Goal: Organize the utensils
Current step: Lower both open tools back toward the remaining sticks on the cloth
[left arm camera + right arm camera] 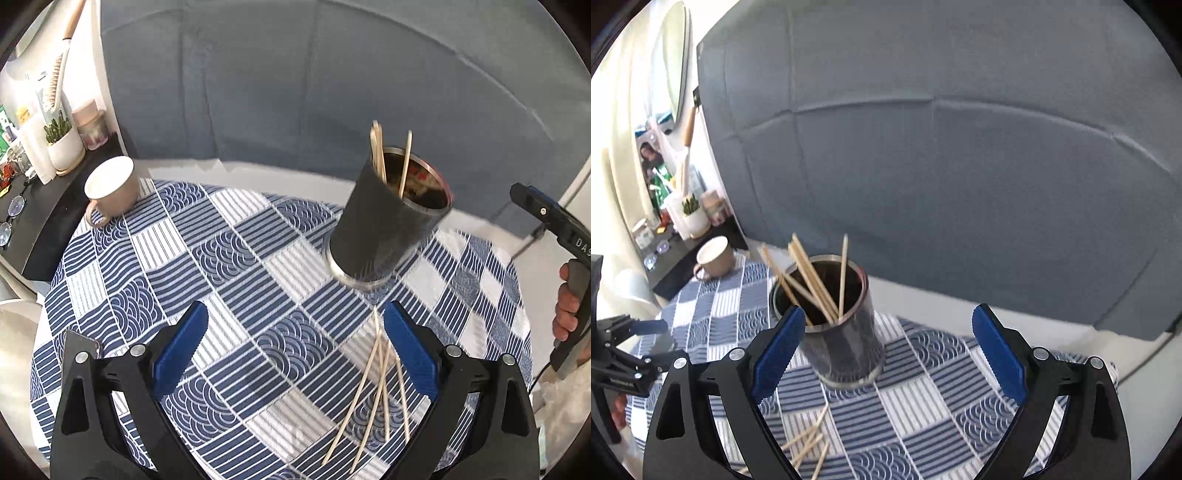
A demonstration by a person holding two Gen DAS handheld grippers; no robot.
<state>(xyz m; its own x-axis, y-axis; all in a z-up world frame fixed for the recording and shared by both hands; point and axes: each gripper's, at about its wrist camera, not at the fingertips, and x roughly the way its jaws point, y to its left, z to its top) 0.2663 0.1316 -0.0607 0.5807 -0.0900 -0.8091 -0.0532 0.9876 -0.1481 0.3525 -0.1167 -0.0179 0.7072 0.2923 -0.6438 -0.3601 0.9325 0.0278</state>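
Note:
A dark metal holder [388, 229] stands on the blue patterned tablecloth [229, 258] with a few wooden chopsticks [378, 155] upright in it. Several loose chopsticks [373, 398] lie crossed on the cloth in front of it. My left gripper [295, 350] is open above the cloth, and its right finger [410, 354] is beside the loose chopsticks. My right gripper [888, 354] is open too, with nothing gripped. Its left finger [779, 354] overlaps the holder [846, 343] in that view. The loose chopsticks [809, 443] lie below it, between the arms.
A beige mug [112, 188] stands at the table's far left edge. Past it, a dark side shelf [55, 199] carries a potted plant [64, 144], jars and glasses. A grey-blue upholstered back [332, 92] rises behind the table. A hand [569, 306] is at the right edge.

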